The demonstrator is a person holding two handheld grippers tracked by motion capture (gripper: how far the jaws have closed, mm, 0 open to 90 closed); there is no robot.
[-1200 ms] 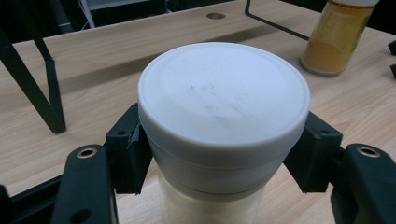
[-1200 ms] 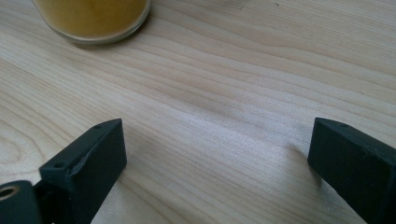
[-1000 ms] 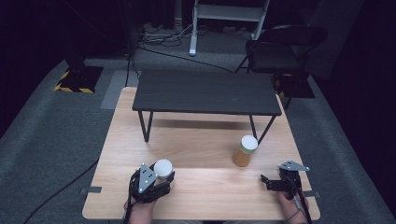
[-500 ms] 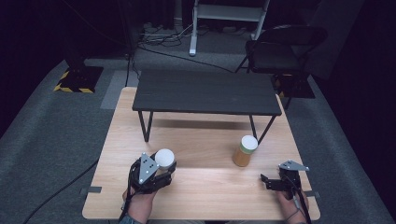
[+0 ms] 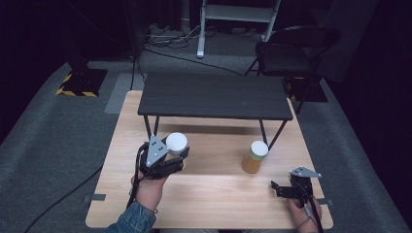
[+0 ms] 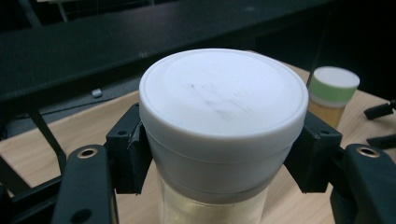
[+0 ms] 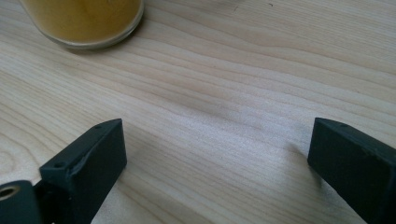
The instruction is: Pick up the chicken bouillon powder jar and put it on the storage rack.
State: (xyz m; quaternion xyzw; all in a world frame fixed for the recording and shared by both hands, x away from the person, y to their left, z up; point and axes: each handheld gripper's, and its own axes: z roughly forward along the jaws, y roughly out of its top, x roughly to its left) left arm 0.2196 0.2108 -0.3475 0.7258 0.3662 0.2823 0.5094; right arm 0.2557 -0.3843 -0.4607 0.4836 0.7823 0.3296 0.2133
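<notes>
A clear jar with a wide white lid point(image 5: 176, 142) is clamped between the jaws of my left gripper point(image 5: 176, 154), left of the table's middle and just in front of the black shelf. In the left gripper view the white-lidded jar point(image 6: 219, 107) fills the centre, with a pad pressed on each side below the lid; my left gripper point(image 6: 219, 161) is shut on it. A second jar with amber contents and a white-and-green lid point(image 5: 254, 156) stands upright on the wood to the right. My right gripper point(image 5: 278, 187) rests open near the front right corner, nothing between its fingers point(image 7: 88, 163).
A low black shelf on thin legs point(image 5: 214, 97) spans the far half of the wooden table point(image 5: 218, 199). The amber jar's base point(image 7: 84, 18) lies ahead-left of the right gripper's jaws. A black chair point(image 5: 291, 48) stands beyond the table.
My left gripper has carried the white-lidded jar away from the person, toward the black shelf. The right gripper and the amber jar have stayed put.
</notes>
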